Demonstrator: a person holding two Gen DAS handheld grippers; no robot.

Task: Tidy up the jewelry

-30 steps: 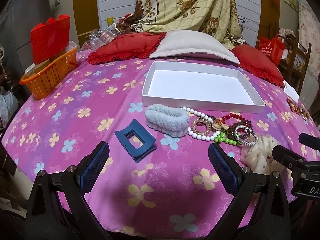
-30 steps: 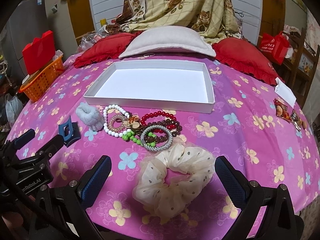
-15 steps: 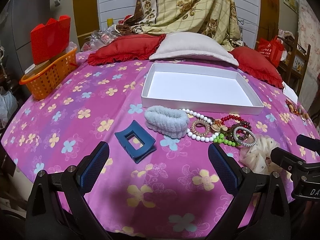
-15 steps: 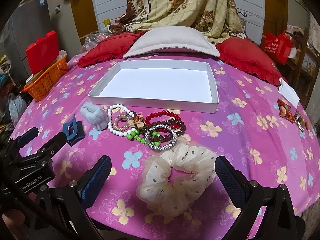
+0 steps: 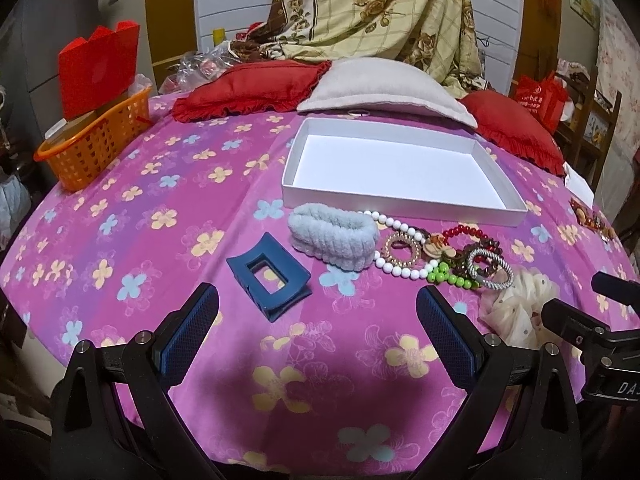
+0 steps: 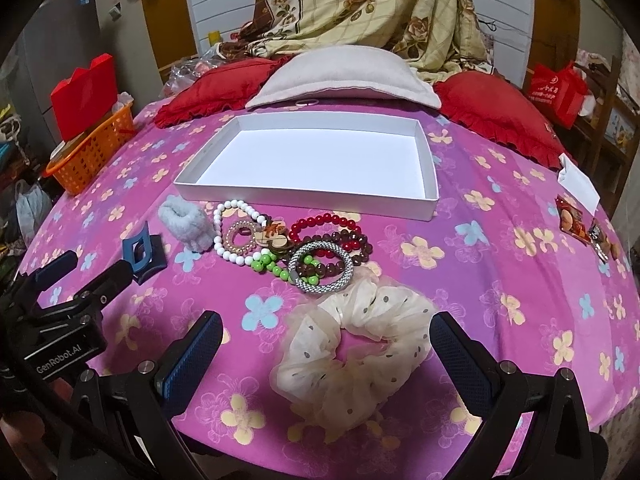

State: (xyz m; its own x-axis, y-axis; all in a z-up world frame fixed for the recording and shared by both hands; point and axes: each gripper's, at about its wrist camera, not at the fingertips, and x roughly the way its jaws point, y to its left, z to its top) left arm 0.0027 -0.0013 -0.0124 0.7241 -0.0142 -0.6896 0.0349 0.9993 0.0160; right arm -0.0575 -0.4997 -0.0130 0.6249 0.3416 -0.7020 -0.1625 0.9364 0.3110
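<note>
An empty white tray (image 5: 400, 203) (image 6: 304, 201) lies on the pink flowered cloth. In front of it lie a grey scrunchie (image 5: 334, 241) (image 6: 185, 225), a blue claw clip (image 5: 269, 280) (image 6: 141, 254), a white bead bracelet (image 6: 225, 240), red (image 6: 324, 222), green (image 6: 272, 268) and silver (image 6: 320, 266) bracelets, and a cream dotted scrunchie (image 6: 356, 354) (image 5: 516, 306). My left gripper (image 5: 318, 338) is open, just short of the clip. My right gripper (image 6: 326, 364) is open, its fingers either side of the cream scrunchie.
An orange basket (image 5: 94, 138) with a red box stands at the far left. Red (image 5: 256, 88) and beige (image 5: 380, 88) pillows lie behind the tray. Snack packets (image 6: 580, 226) and a white card (image 6: 578, 184) lie at the right edge.
Both grippers have eased slightly forward toward the jewelry; the cream scrunchie now sits further between the right fingers. Nothing was grasped.
</note>
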